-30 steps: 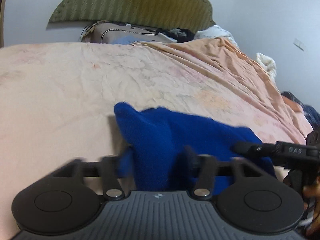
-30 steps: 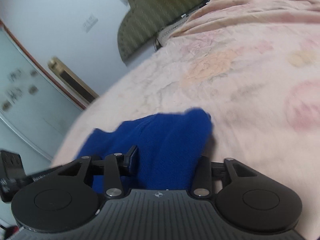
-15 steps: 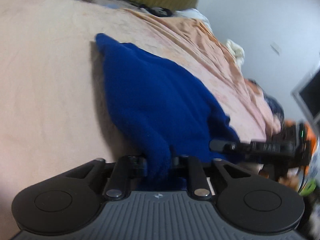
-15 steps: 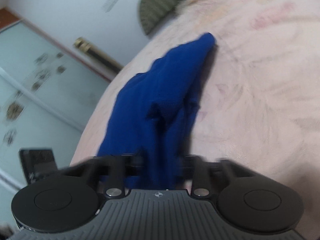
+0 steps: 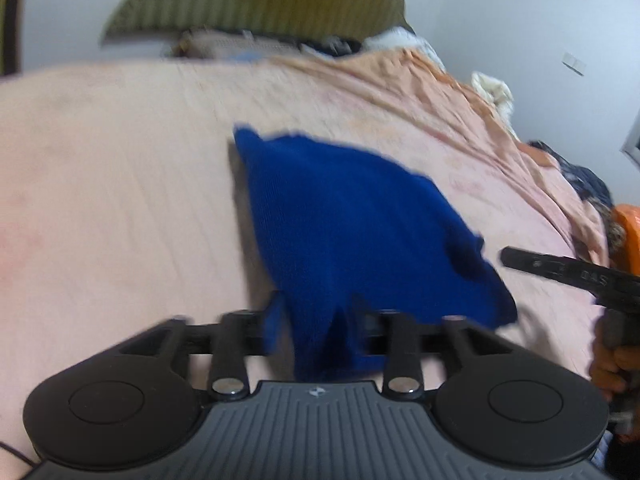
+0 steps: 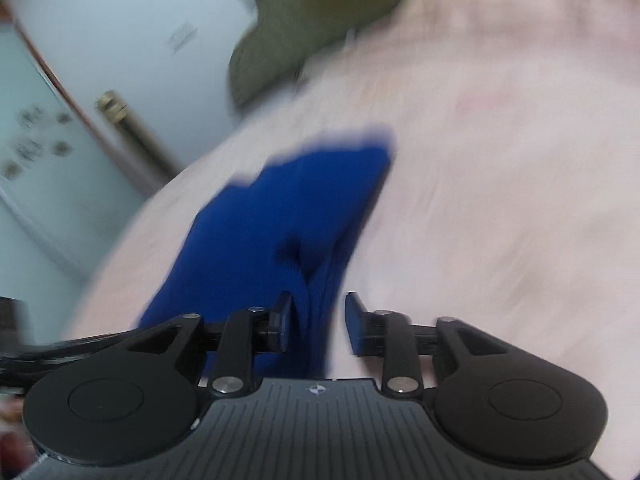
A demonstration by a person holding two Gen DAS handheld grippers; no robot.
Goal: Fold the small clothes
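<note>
A small blue knitted garment (image 5: 344, 216) lies spread on the pink bed sheet (image 5: 120, 200), its far corner pointing towards the headboard. Its near edge runs between the fingers of my left gripper (image 5: 318, 320), whose jaws are opening, with a sliver of sheet showing beside the left pad. In the right wrist view the same garment (image 6: 280, 216) shows a fold down its near right side. My right gripper (image 6: 320, 320) straddles that edge, jaws opening, the right pad clear of the cloth. The right gripper's body (image 5: 560, 270) shows at the right of the left wrist view.
An olive ribbed headboard (image 5: 256, 0) and a heap of clothes (image 5: 248, 42) lie at the far end of the bed. A hand (image 5: 608, 364) holds the right gripper beside an orange object (image 5: 630, 232). A pale glass door (image 6: 40, 160) stands left of the bed.
Half a second ago both grippers were shut on the garment's near edge, stretching it out. Now both sets of jaws stand apart and the garment rests on the sheet.
</note>
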